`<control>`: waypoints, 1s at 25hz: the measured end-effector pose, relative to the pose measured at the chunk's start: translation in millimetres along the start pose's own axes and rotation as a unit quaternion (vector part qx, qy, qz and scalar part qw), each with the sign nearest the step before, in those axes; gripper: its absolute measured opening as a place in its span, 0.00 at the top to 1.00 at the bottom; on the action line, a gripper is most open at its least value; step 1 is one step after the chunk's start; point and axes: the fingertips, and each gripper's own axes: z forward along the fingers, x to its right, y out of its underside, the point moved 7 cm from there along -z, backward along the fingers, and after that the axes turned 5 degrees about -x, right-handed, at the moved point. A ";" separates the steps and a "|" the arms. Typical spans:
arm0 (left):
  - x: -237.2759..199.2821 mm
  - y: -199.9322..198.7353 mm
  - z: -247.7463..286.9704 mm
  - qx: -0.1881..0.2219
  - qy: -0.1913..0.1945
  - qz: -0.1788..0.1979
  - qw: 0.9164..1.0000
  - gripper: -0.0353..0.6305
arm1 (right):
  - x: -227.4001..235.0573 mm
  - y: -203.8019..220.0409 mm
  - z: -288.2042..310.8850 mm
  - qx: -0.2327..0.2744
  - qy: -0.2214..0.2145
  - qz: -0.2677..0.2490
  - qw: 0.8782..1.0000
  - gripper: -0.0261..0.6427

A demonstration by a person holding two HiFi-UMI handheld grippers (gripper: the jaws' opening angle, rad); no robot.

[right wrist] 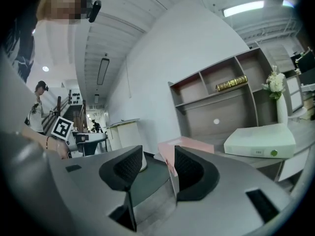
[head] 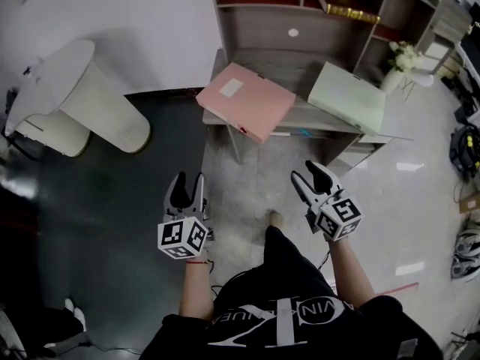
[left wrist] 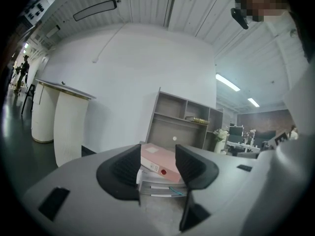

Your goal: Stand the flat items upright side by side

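Note:
Two flat file boxes lie on the desk (head: 303,117): a pink one (head: 246,100) at the left front corner, partly over the edge, and a pale green one (head: 346,96) to its right. My left gripper (head: 189,180) hangs open over the floor, short of the desk, with nothing between its jaws. In the left gripper view the pink box (left wrist: 160,162) shows beyond the left gripper (left wrist: 157,154). My right gripper (head: 309,172) is also open and empty, below the green box. The right gripper view has the right gripper (right wrist: 158,157) before the pink box (right wrist: 184,144) and green box (right wrist: 261,140).
A shelf unit (head: 300,21) rises at the desk's back, with a gold item (head: 349,10) on it. A vase of white flowers (head: 401,58) stands at the right. A white round stand (head: 90,96) is at the left. Bags and gear (head: 466,201) line the right edge.

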 end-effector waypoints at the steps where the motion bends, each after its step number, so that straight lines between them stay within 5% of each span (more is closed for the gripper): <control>1: -0.4 -2.3 8.3 -0.002 -0.001 0.001 1.000 0.64 | 6.4 -2.1 6.5 -0.002 -0.003 0.002 1.000 0.64; 25: -2.8 -17.9 158.7 -0.008 -0.022 -0.012 1.000 0.64 | 118.6 -31.2 122.1 -0.032 -0.052 -0.002 0.998 0.64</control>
